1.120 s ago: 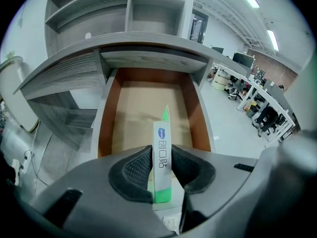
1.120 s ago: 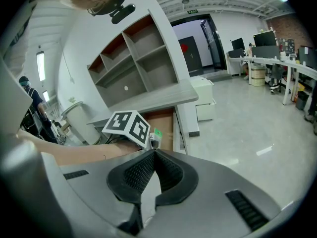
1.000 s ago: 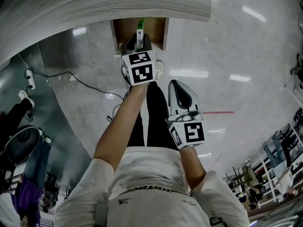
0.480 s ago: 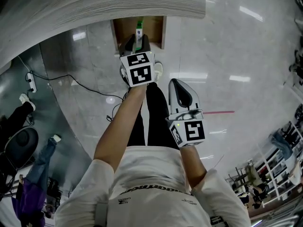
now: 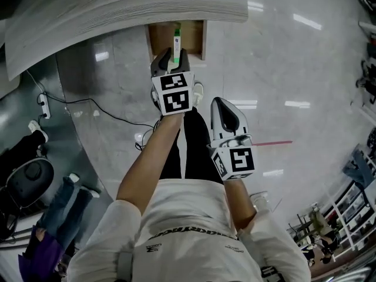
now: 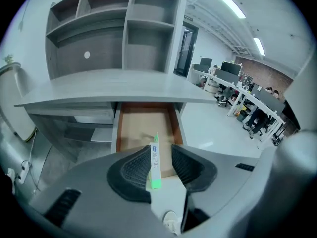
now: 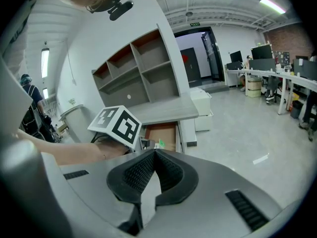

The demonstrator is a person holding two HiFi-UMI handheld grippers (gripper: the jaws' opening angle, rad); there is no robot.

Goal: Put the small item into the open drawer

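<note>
The left gripper [image 6: 160,146] is held out above the open drawer [image 6: 138,128], pointing down at a slant; its jaws have just been opening and now stand spread, with the small item [image 6: 155,162] between them; that item is a slim white stick with a green tip at each end, and it lies along the left pad [image 6: 136,170] while a clear gap shows between it and the right pad [image 6: 185,167], so nothing pinches it; its far end reaches out past the jaw tips over the brown floor of the drawer, its near end sits back in the throat of the gripper; the drawer is pulled out from under the grey desk top [image 6: 114,86], and grey shelves [image 6: 124,29] rise behind that; from the head view the person's left arm [image 5: 150,157] stretches forward to the marker cube [image 5: 174,91]; the right gripper [image 7: 154,151] hangs back, nearer the body and off to the side, its jaws pressed together at the tips with nothing in them, above the shiny pale floor [image 5: 282,57].
</note>
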